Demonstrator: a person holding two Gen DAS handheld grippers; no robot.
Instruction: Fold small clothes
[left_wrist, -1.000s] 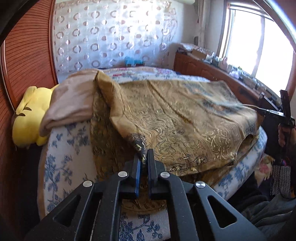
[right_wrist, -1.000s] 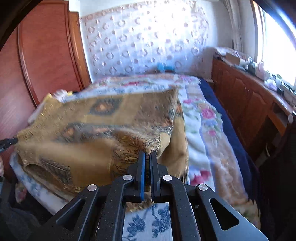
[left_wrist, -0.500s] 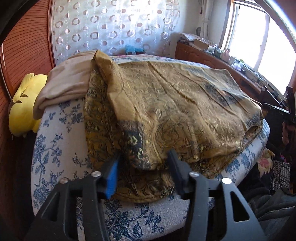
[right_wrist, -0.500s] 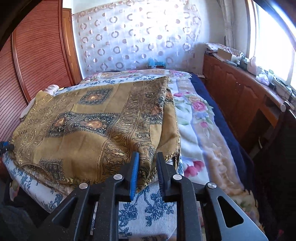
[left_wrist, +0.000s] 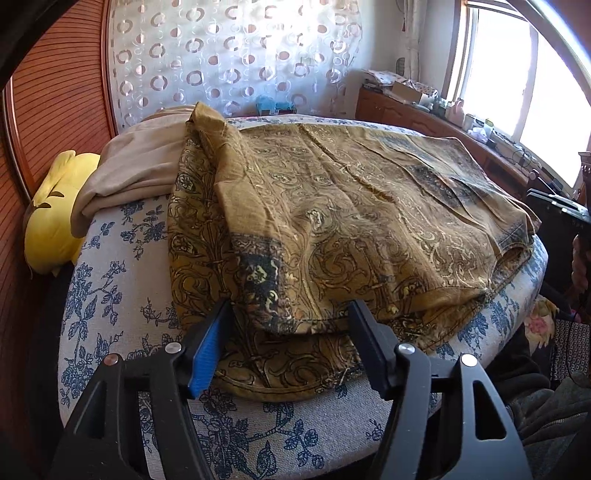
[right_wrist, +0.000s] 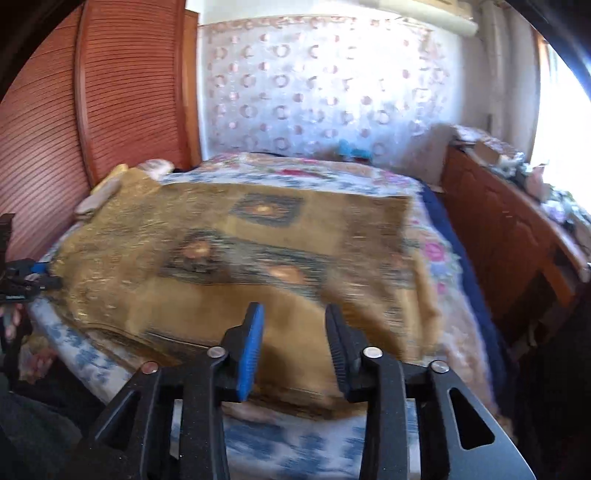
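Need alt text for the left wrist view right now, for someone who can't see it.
The open left tongs hover at the near edge of a folded gold patterned cloth lying on a blue-flowered bedsheet. A beige blanket and a yellow pillow lie to the left, a bright window at right.

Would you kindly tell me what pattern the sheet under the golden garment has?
Blue floral print on pale grey-white sheet, clearest in the left wrist view.
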